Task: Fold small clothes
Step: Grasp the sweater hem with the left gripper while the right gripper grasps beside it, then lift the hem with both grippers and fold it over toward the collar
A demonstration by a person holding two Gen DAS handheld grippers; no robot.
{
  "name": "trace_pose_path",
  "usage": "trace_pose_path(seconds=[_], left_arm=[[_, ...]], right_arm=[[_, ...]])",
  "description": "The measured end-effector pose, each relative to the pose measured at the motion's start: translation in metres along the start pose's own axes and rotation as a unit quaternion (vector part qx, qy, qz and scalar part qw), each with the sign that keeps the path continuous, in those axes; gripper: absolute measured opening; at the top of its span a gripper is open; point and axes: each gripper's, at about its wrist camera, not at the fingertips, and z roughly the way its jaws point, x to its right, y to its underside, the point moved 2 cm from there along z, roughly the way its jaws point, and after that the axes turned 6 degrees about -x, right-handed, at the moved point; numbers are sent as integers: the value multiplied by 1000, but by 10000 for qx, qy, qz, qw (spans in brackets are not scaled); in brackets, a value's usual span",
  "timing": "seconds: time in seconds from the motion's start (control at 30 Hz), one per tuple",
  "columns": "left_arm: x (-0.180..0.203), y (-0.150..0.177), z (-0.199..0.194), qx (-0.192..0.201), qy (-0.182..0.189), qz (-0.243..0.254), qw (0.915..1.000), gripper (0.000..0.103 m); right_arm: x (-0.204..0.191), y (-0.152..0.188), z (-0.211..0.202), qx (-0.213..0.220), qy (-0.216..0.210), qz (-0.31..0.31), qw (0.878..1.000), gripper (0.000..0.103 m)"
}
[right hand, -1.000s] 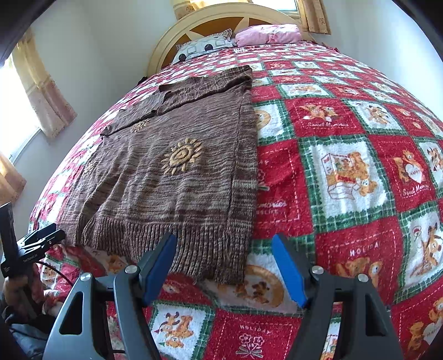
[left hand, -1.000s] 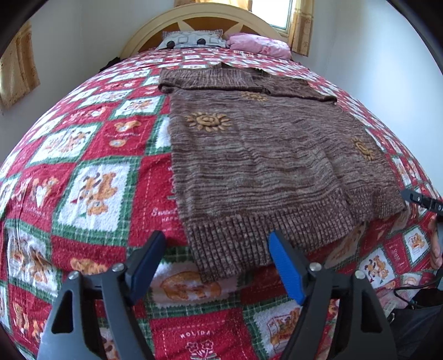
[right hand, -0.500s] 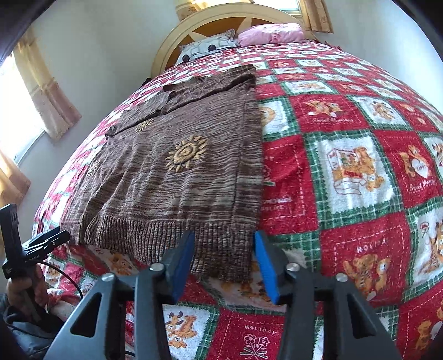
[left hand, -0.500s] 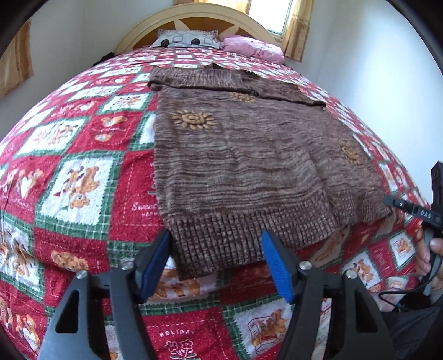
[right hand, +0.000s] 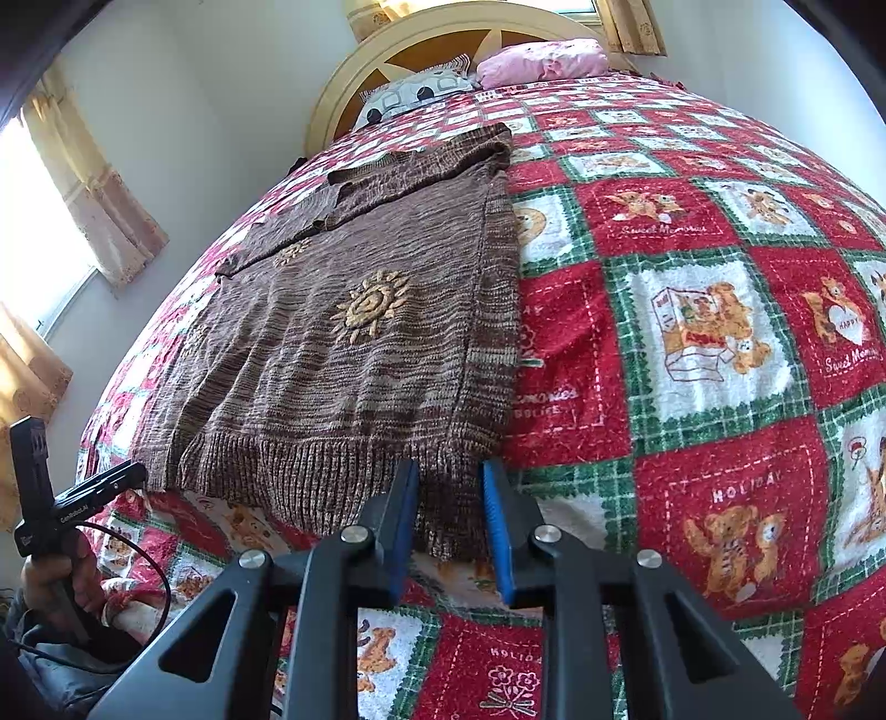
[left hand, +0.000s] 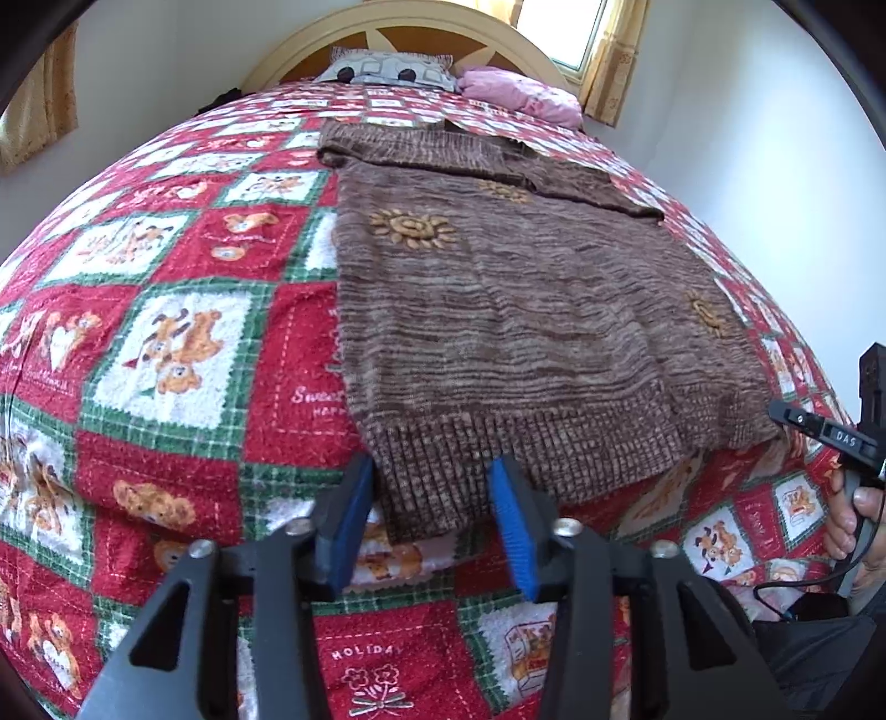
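Observation:
A brown knitted sweater with yellow sun motifs lies flat on the bed, sleeves folded across its top, ribbed hem toward me. My left gripper is open, its blue pads on either side of the hem's left corner. In the right wrist view the sweater shows too. My right gripper is partly closed with a narrow gap, its pads straddling the hem's right corner. I cannot see that either gripper pinches the fabric.
The sweater lies on a red, green and white teddy-bear quilt that covers the bed. Pillows and a wooden headboard are at the far end. Walls and curtained windows flank the bed.
Both grippers have moved forward to the sweater's hem corners. Both have narrowed, the right one much more than the left. The sweater has not moved.

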Motion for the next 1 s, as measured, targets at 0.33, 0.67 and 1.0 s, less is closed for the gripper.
trace_pose_path(seconds=[0.33, 0.67, 1.0], left_arm=[[-24, -26, -44, 749, 870, -352, 9928, 7], [-17, -69, -54, 1060, 1302, -275, 9854, 7], [-33, -145, -48, 1541, 1289, -463, 9785, 6]], right_arm=[[0, -11, -35, 779, -671, 194, 9945, 7], [-7, -49, -53, 1128, -1141, 449, 9860, 7], [-14, -128, -56, 1382, -1236, 407, 9818, 7]])
